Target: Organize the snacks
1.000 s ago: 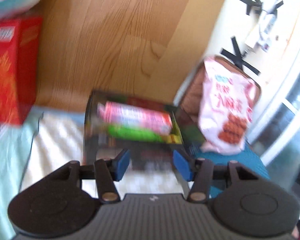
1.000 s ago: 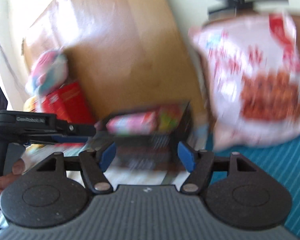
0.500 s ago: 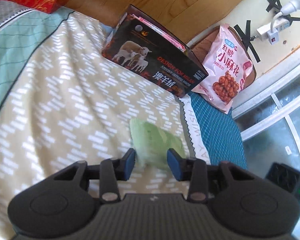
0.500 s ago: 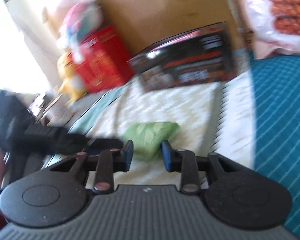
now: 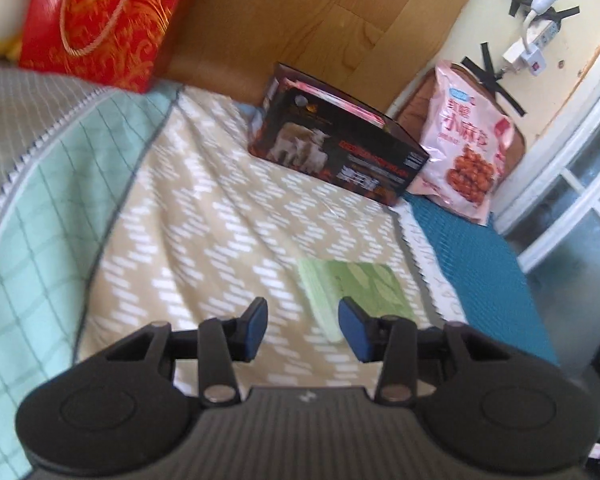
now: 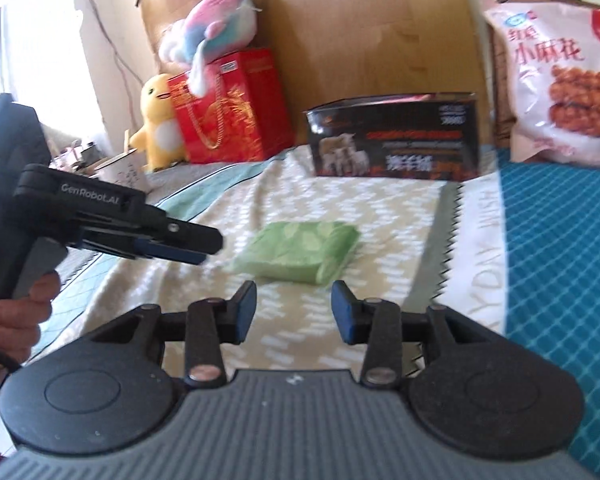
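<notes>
The bed carries a green packet, a black box and a red gift bag.

You have one green snack packet, one black box with sheep printed on it, one pink snack bag, one red gift bag, and two plush toys: one yellow, one pastel.

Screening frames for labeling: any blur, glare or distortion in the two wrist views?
Left wrist: motion-blurred, black box print smeared, fisheye bends the window frame. Right wrist: window glare washes out the upper left, pink snack bag soft, green packet recognizable, left claw fairly sharp.
</notes>
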Demonstrator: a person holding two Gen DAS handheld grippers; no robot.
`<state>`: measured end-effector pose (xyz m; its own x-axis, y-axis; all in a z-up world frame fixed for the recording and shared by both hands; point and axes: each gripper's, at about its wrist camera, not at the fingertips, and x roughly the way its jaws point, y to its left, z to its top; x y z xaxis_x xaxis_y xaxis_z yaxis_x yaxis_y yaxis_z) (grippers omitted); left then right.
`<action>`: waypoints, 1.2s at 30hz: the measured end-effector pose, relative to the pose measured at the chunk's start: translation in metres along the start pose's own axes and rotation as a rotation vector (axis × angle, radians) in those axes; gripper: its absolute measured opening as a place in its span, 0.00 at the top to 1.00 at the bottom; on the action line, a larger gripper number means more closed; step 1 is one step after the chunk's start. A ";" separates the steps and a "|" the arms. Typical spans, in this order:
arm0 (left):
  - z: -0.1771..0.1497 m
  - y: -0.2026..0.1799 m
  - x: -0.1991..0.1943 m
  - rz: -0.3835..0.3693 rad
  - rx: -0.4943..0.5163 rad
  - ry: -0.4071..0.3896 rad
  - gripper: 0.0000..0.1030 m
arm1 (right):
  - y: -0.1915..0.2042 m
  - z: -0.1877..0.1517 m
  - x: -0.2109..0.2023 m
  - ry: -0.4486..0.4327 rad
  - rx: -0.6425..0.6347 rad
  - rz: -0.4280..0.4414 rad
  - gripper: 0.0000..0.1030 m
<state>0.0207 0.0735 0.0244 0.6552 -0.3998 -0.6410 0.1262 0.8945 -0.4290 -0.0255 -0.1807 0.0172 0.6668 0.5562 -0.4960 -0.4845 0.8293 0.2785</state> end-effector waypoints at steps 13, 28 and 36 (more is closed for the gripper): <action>-0.017 -0.011 0.008 0.243 0.120 -0.106 0.60 | -0.024 -0.008 -0.011 -0.081 0.175 -0.099 0.54; -0.032 -0.024 0.013 0.298 0.244 -0.152 0.54 | -0.029 -0.006 -0.010 -0.077 0.191 -0.109 0.52; -0.032 -0.023 0.012 0.296 0.248 -0.153 0.54 | -0.029 -0.007 -0.010 -0.078 0.198 -0.107 0.49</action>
<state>0.0023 0.0414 0.0064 0.7910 -0.1002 -0.6035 0.0791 0.9950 -0.0615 -0.0221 -0.2107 0.0088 0.7540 0.4609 -0.4680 -0.2938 0.8739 0.3874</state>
